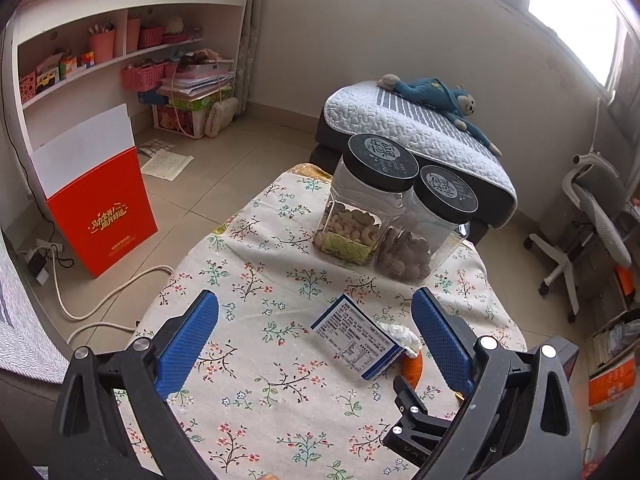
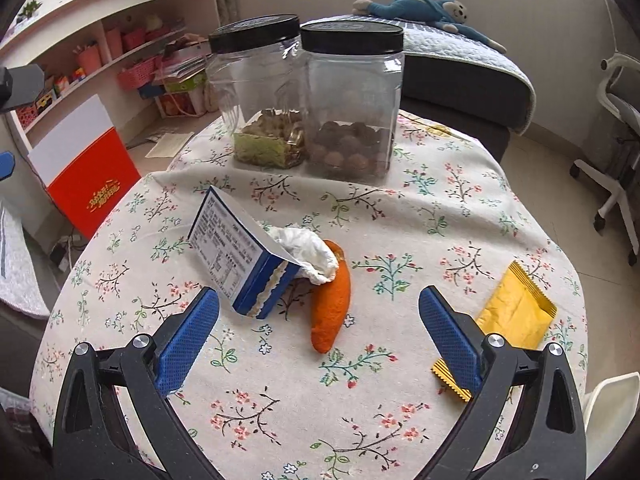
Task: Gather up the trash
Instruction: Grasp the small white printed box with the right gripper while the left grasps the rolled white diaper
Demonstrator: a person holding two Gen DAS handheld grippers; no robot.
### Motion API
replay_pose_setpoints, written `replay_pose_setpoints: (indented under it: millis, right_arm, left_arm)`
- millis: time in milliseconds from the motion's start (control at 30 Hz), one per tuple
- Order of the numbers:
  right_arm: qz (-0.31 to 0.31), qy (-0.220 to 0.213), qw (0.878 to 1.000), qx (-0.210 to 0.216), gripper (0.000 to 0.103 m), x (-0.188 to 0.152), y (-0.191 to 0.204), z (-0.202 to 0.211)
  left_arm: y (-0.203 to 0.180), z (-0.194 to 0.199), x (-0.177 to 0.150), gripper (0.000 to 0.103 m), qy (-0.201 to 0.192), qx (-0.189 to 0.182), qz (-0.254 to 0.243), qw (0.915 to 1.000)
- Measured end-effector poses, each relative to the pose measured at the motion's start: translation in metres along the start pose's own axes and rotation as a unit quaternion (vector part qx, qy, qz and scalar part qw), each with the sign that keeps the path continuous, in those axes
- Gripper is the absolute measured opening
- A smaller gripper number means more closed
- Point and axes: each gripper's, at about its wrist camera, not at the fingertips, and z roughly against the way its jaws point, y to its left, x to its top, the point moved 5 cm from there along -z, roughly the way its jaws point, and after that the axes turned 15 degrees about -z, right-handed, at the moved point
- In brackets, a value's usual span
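On the floral tablecloth lie a blue-and-white carton (image 2: 244,256), a crumpled white tissue (image 2: 308,250), an orange peel (image 2: 332,304) and a yellow wrapper (image 2: 516,312). My right gripper (image 2: 320,332) is open and empty, just short of the peel, which lies between the finger lines. My left gripper (image 1: 316,344) is open and empty above the table; the carton (image 1: 356,338), the tissue (image 1: 400,334) and the peel (image 1: 414,366) sit near its right finger. The right gripper's black frame (image 1: 416,412) shows low in the left wrist view.
Two clear jars with black lids, one of cashews (image 2: 260,92) and one of brown nuts (image 2: 352,100), stand at the table's far side. A red-and-white box (image 1: 96,196) stands on the floor at left. A bed (image 1: 420,132) lies behind, a swivel chair (image 1: 588,216) at right.
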Motion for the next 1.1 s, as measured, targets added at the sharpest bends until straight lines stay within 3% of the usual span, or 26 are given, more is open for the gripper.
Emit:
replay_pose_setpoints:
  millis: [167, 267, 433, 600, 667, 800, 967, 1100]
  right_arm:
    - [-0.044, 0.018, 0.997, 0.066, 0.096, 0.018, 0.007, -0.012]
    - [0.014, 0.021, 0.995, 0.092, 0.096, 0.027, 0.031, -0.016]
    - [0.109, 0.055, 0.99, 0.076, 0.096, 0.024, 0.065, -0.044]
    - [0.196, 0.045, 0.98, 0.008, 0.094, 0.005, 0.089, -0.067]
    - [0.21, 0.051, 0.976, -0.022, 0.061, -0.001, 0.091, -0.074]
    - [0.15, 0.04, 0.988, 0.022, 0.054, 0.002, 0.084, -0.046]
    - [0.06, 0.04, 0.997, 0.034, 0.054, -0.008, 0.049, 0.002]
    - [-0.079, 0.033, 0.996, 0.033, 0.054, -0.005, 0.001, 0.051]
  left_arm:
    - [0.007, 0.005, 0.005, 0.094, -0.006, -0.01, 0.0, 0.9999]
    - [0.015, 0.004, 0.006, 0.094, 0.0, -0.021, 0.01, 0.9997]
    - [0.028, 0.008, 0.008, 0.094, 0.002, -0.027, 0.031, 0.9991]
    - [0.038, 0.018, 0.014, 0.094, -0.014, -0.03, 0.041, 0.9986]
    - [0.041, 0.017, 0.015, 0.094, -0.014, -0.027, 0.045, 0.9985]
    - [0.043, 0.009, 0.015, 0.094, -0.004, -0.038, 0.055, 0.9978]
    - [0.042, -0.004, 0.016, 0.094, 0.008, -0.044, 0.068, 0.9967]
    - [0.015, -0.033, 0.01, 0.094, 0.058, -0.069, 0.042, 0.995]
